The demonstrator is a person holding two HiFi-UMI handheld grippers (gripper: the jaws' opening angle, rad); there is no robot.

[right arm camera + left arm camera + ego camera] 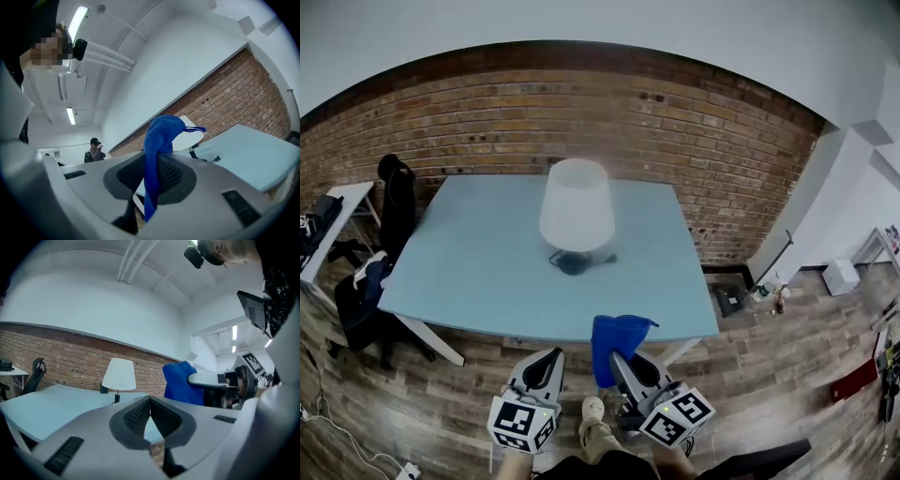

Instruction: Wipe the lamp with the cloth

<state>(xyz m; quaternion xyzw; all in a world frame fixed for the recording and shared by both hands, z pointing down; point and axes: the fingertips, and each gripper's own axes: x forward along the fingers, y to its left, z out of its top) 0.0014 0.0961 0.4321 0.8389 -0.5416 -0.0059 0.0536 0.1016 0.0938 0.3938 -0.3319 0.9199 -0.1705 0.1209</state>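
The lamp [577, 208], a white shade on a dark base, stands at the middle of the light blue table [478, 272]. Both grippers hover in front of the table's near edge, short of the lamp. My right gripper [619, 358] is shut on the blue cloth [619, 337], which sticks up from its jaws. In the right gripper view the cloth [157, 140] hangs between the pads and hides most of the lamp [191, 127]. My left gripper [553, 356] is shut and holds nothing. In the left gripper view its jaws [150, 399] meet, with the lamp [118, 374] ahead and the cloth [180, 383] to the right.
A brick wall [675, 141] runs behind the table. A black chair [394, 202] and a white desk [337, 211] stand at the left. A white box [841, 277] sits on the floor at the right. A person [95, 149] stands far off.
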